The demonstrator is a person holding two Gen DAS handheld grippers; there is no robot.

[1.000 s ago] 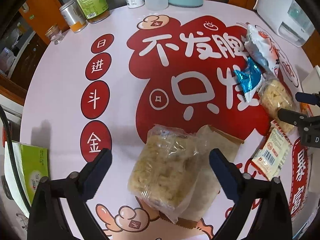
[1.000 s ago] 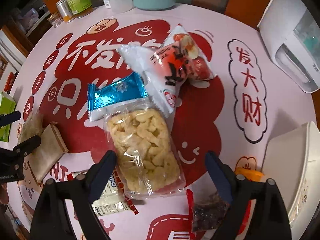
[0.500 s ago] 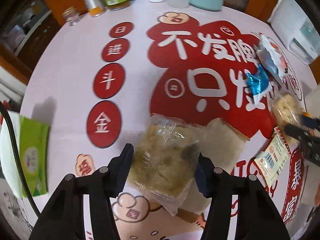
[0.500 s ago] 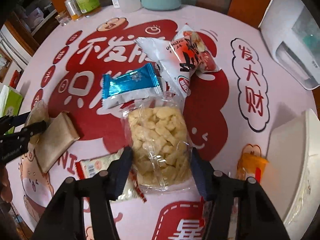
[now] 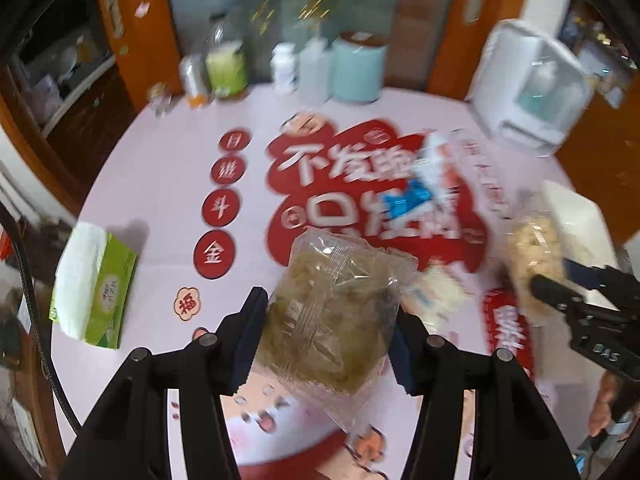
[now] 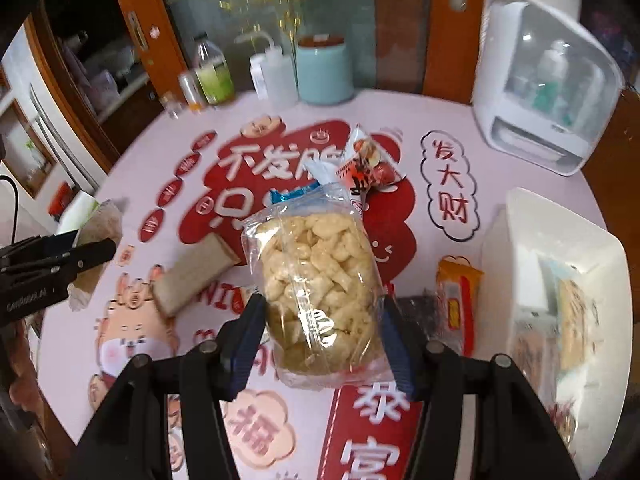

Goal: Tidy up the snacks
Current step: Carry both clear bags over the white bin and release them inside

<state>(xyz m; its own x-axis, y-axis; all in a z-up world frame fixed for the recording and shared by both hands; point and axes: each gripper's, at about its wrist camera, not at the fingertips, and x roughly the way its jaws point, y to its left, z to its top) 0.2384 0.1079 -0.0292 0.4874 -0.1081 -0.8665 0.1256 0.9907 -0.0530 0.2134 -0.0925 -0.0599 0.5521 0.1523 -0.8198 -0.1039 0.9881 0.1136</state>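
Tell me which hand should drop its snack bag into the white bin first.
Probably right: the right gripper grips the pale snack bag, and the white bin stands beside it; the left gripper is farther away.

L gripper (image 5: 328,320) & R gripper (image 6: 320,320) both clamped, raised.

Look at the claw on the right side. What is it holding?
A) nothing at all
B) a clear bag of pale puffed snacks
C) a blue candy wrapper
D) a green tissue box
B: the right claw is closed on the clear bag of pale puffed snacks, with both pads pressing the bag's sides and the bag raised above the table.
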